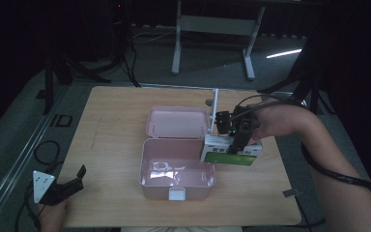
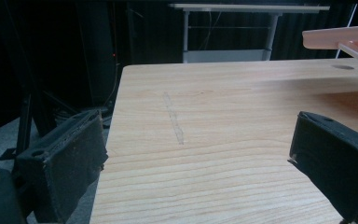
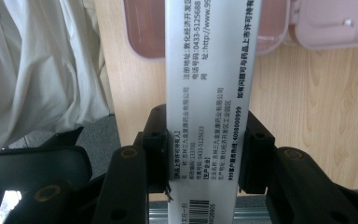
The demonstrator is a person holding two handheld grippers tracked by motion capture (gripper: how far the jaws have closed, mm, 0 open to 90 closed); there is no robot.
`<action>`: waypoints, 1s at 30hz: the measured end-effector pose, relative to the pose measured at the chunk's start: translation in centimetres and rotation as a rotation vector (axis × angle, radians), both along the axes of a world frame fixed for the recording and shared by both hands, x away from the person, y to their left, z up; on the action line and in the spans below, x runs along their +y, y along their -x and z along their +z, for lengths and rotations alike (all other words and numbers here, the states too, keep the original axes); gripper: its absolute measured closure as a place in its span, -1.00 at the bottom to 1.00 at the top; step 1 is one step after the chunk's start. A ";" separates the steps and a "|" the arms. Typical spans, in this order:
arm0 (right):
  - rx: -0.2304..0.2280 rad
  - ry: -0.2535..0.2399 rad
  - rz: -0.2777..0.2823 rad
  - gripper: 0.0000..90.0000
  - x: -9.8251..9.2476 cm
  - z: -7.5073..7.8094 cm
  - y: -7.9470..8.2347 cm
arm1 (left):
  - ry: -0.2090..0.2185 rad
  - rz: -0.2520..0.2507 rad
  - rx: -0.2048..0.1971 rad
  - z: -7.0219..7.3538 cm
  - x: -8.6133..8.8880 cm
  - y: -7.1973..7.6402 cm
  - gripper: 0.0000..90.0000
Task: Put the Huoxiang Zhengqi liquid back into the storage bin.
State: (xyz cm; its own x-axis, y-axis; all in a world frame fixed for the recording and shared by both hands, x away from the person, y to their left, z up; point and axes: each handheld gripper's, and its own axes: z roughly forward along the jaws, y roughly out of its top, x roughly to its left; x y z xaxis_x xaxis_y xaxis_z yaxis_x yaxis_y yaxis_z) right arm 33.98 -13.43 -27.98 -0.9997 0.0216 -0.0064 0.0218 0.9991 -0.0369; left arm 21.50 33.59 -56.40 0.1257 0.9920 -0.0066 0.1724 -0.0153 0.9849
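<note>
While clamped on the flat sides of a white medicine carton (image 3: 208,107), right tongs (image 3: 207,154) seen pinching it firmly, printed text and a barcode running along the face between the pads. Seen from above, same right tongs (image 1: 236,140) lifted off the counter (image 1: 116,121), carton (image 1: 232,151) with its green strip hanging just past the right rim of an open pink box (image 1: 176,174). Directly beside these tongs, toward the far edge, the box's lid (image 1: 178,122) thrown back and lying flat. Behind them, a forearm (image 1: 319,140) with a black cable trailing along it. Well apart, down at the near left corner, left tongs (image 1: 70,186) spread wide with nothing between them, resting low by the counter's edge. Ahead of those left tongs (image 2: 196,154), bare wood grain with a faint pencil-like streak (image 2: 173,119), and off to the upper right a pink edge of the box lid (image 2: 340,37).
</note>
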 end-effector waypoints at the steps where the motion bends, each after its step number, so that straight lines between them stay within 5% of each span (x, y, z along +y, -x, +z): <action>1: -0.001 0.003 0.000 0.37 0.3 -0.1 0.0 | 0.000 -0.001 0.000 0.0 0.0 0.0 -0.91; 7: -0.015 -0.017 0.047 0.37 2.5 -0.5 0.5 | 0.001 -0.003 -0.001 0.0 0.0 0.0 -0.92; 20: 0.028 -0.010 0.108 0.37 7.6 -2.5 1.4 | 0.000 -0.006 0.000 0.0 0.0 0.0 -0.91; 30: 0.030 -0.018 0.112 0.37 10.3 -4.8 1.2 | 0.002 -0.010 -0.001 0.0 0.1 0.0 -0.91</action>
